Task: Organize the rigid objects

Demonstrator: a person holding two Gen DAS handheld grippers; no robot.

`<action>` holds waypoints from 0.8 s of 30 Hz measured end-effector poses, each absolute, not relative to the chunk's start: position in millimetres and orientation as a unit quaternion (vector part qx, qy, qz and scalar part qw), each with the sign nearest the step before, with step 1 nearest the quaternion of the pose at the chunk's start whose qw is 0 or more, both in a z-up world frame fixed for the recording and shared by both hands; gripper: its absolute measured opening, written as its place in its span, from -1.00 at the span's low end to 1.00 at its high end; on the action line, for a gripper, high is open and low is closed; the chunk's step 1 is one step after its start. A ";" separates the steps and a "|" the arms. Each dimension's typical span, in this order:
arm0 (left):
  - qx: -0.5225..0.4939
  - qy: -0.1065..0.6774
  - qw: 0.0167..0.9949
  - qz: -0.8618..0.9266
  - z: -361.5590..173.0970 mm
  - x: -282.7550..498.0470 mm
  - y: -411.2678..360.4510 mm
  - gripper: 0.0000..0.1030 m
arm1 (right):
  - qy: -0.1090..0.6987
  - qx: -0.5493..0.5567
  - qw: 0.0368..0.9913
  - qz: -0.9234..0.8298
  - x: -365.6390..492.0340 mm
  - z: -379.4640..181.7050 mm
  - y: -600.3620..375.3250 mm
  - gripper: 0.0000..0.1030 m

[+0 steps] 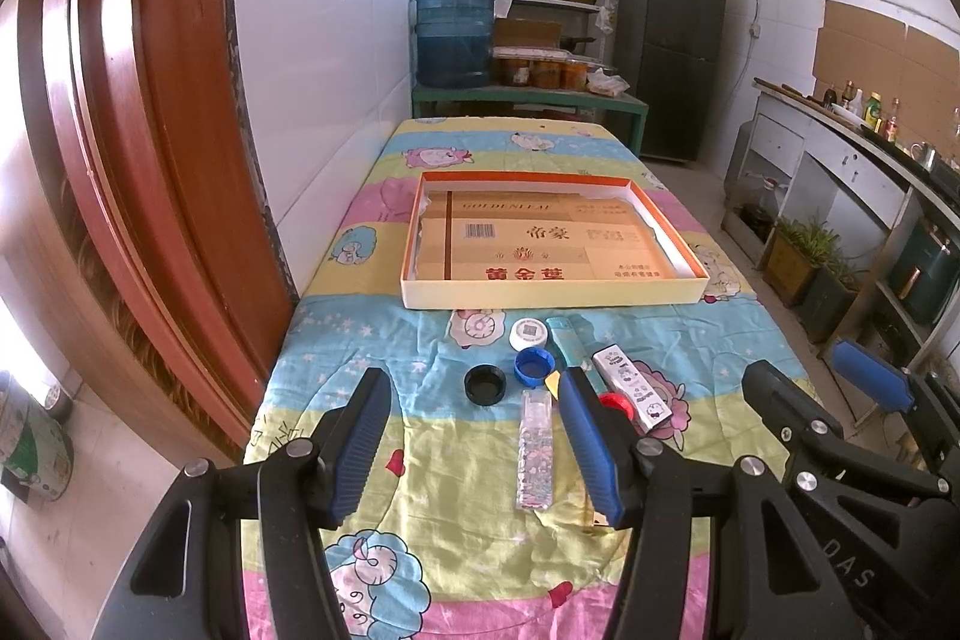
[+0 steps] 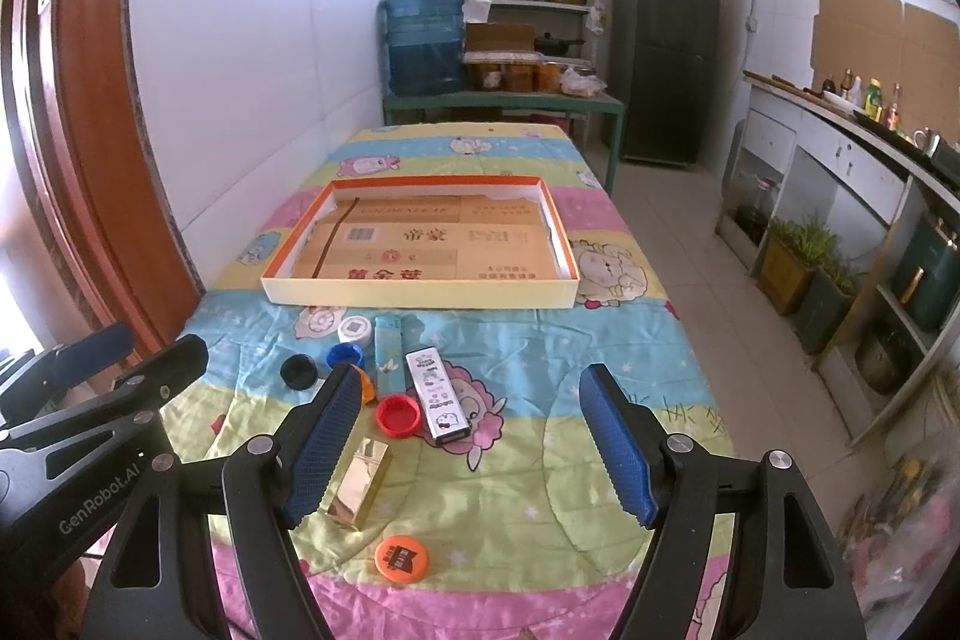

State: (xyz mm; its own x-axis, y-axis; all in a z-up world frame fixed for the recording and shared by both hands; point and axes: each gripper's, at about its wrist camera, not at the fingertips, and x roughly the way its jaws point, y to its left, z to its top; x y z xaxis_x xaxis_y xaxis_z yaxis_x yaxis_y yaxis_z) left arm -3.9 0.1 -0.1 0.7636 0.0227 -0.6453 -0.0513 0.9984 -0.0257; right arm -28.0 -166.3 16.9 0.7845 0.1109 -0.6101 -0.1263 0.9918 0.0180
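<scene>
Meanwhile, we hover both grippers, left [image 1: 474,442] and right [image 2: 471,442], jaws spread and empty, over small items scattered on the quilt [image 2: 540,340] just before the empty tray [image 2: 420,293]. Caps [image 2: 398,415] and lighters [image 2: 436,395] look light, hard and slick; we judge long sides the safest hold.

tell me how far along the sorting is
Nothing looks done: the shallow box holds only flattened cardboard. Nothing is in hand; the left gripper and right gripper are open. The caps, including the red cap, and lighters like the gold lighter remain on the cloth.
</scene>
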 end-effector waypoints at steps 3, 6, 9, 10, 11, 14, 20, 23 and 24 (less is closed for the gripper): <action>-0.021 0.344 0.939 0.020 -1.2 -3.5 0.6 0.13 | 0.323 -0.011 0.944 0.063 -27.8 15.8 -167.2 0.48; -0.021 0.344 0.938 0.020 -2.9 -3.3 0.8 0.13 | 0.323 -0.011 0.944 0.063 -27.9 14.7 -167.6 0.48; -0.021 0.345 0.938 0.020 -3.6 -3.1 1.0 0.13 | 0.324 -0.011 0.944 0.063 -27.8 14.9 -167.8 0.48; -0.021 0.344 0.938 0.020 -3.0 -3.3 0.9 0.13 | 0.324 -0.011 0.944 0.063 -27.7 15.0 -167.8 0.48; -0.022 0.345 0.938 0.020 -4.1 -3.3 1.3 0.13 | 0.324 -0.011 0.944 0.063 -28.7 13.9 -168.4 0.48; -0.021 0.345 0.938 0.020 -5.6 -3.2 1.4 0.13 | 0.325 -0.011 0.944 0.063 -28.8 10.5 -168.9 0.48; -0.023 0.347 0.937 0.022 -10.5 -3.6 -1.9 0.13 | 0.326 -0.011 0.943 0.063 -29.3 8.0 -169.8 0.48; -0.023 0.348 0.937 0.022 -11.5 -3.4 -1.8 0.13 | 0.327 -0.011 0.943 0.063 -28.6 4.8 -168.8 0.48; -0.023 0.348 0.937 0.022 -10.1 -3.2 -1.5 0.13 | 0.327 -0.011 0.943 0.063 -28.6 5.0 -168.8 0.48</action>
